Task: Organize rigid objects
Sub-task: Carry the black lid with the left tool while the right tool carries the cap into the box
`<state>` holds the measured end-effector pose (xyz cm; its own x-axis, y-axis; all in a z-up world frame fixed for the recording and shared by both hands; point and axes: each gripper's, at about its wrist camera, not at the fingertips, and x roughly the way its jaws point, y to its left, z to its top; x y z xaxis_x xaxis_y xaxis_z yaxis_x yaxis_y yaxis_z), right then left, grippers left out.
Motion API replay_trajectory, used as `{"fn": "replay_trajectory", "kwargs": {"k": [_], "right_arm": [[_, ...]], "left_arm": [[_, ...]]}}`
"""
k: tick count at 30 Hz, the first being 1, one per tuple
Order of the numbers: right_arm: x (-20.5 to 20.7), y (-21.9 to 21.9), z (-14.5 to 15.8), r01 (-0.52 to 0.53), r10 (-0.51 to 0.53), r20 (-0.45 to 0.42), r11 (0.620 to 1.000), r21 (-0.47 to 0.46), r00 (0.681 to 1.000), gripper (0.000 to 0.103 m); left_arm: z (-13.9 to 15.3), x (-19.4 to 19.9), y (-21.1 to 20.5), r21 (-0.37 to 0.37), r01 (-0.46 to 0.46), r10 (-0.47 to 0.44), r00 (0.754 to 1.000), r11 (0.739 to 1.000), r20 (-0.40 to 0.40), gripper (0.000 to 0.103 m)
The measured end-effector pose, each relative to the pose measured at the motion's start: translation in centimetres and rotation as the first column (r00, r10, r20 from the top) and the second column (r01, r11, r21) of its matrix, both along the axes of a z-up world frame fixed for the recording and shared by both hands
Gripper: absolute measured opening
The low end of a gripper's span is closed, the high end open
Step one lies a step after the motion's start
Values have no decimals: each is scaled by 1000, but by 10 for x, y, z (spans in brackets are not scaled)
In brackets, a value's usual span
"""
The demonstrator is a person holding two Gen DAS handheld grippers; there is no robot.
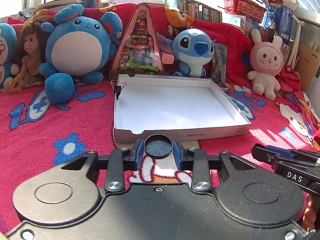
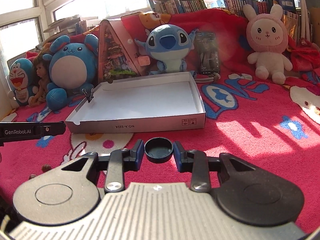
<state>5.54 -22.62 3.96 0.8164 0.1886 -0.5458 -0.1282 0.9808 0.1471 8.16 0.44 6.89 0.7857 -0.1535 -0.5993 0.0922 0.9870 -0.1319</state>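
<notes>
My left gripper (image 1: 158,152) is shut on a round black cap (image 1: 158,144), hollow side up, held just above the red blanket in front of the white shallow box (image 1: 180,134). My right gripper (image 2: 158,153) is likewise shut on a second round black cap (image 2: 158,148), short of the box (image 2: 140,127) and toward its right half. Each gripper shows in the other's view from the side: the right gripper (image 1: 258,150) at lower right, the left gripper (image 2: 60,128) at left. Nothing lies inside the box. A black binder clip (image 1: 118,90) (image 2: 90,97) is clamped on its left wall.
Plush toys line the back: a round blue one (image 1: 78,46), a blue alien-dog one (image 1: 192,48) and a pink rabbit (image 1: 266,64). A doll (image 1: 28,60), a triangular pink toy house (image 1: 140,46) and a phone (image 2: 208,53) stand behind the box. Books and a red basket (image 1: 243,5) sit farther back.
</notes>
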Motion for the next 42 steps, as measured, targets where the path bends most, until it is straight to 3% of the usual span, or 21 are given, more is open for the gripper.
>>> {"fn": "replay_trajectory", "kwargs": {"k": [11, 19, 29, 42], "right_arm": [[43, -7, 9, 2, -1, -9, 1000, 11, 1000, 38], [84, -16, 14, 7, -5, -62, 999, 47, 998, 38], [134, -12, 11, 16, -15, -128, 1000, 1, 992, 38], [166, 3, -12, 13, -17, -201, 1000, -20, 980, 38]], "left_arm": [[6, 44, -12, 4, 7, -7, 1000, 1000, -21, 30], [5, 87, -15, -3, -10, 10, 998, 1000, -64, 30], [-12, 138, -24, 37, -37, 41, 992, 999, -123, 30], [-40, 158, -42, 94, -11, 24, 989, 996, -144, 30]]}}
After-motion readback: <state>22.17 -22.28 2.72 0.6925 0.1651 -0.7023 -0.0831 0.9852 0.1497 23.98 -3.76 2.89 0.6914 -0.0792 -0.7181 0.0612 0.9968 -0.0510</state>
